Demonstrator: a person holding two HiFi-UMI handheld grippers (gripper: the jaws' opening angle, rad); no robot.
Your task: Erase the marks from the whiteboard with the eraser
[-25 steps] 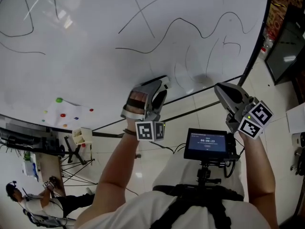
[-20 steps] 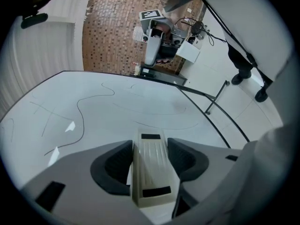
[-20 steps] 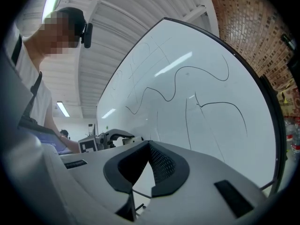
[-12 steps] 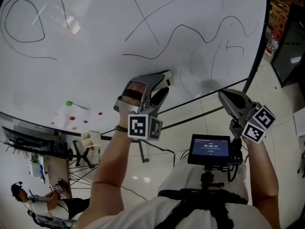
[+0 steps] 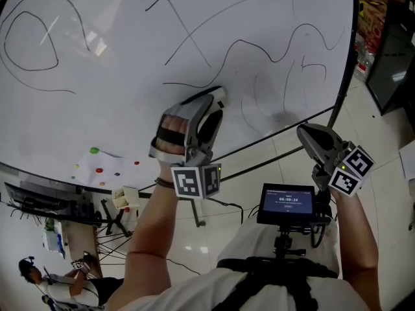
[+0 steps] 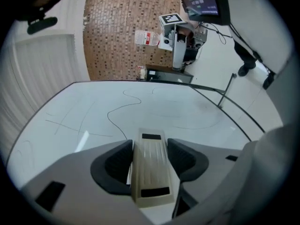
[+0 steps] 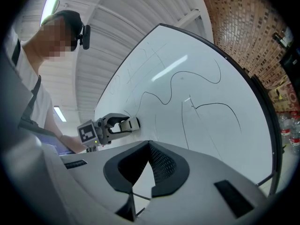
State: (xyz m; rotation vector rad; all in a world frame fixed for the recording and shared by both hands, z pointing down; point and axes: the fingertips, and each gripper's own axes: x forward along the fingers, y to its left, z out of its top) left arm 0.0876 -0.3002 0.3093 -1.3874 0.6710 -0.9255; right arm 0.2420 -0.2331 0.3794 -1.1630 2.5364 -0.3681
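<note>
The whiteboard (image 5: 130,50) fills the upper head view and carries several black marker lines, among them a wavy line (image 5: 259,47) and a loop (image 5: 29,44). My left gripper (image 5: 216,100) is shut on the beige eraser (image 5: 221,94), pressing it against the board by the wavy line's lower left end. In the left gripper view the eraser (image 6: 150,165) lies between the jaws of the left gripper (image 6: 150,145), over the whiteboard (image 6: 154,109). My right gripper (image 5: 305,132) hangs shut and empty below the board's lower edge. In the right gripper view the right gripper (image 7: 149,153) faces the whiteboard (image 7: 197,93), with the eraser (image 7: 129,123) visible.
A faint grey smudge (image 5: 280,116) marks the board near its lower right. Coloured magnets (image 5: 94,151) sit at the board's lower left. A small monitor (image 5: 287,203) rides on my chest rig. Another person (image 5: 39,271) stands at lower left. A dark screen (image 5: 392,57) is at right.
My left gripper has slid the eraser up the board toward the wavy line's end. The right gripper has stayed low and shut, dropping slightly.
</note>
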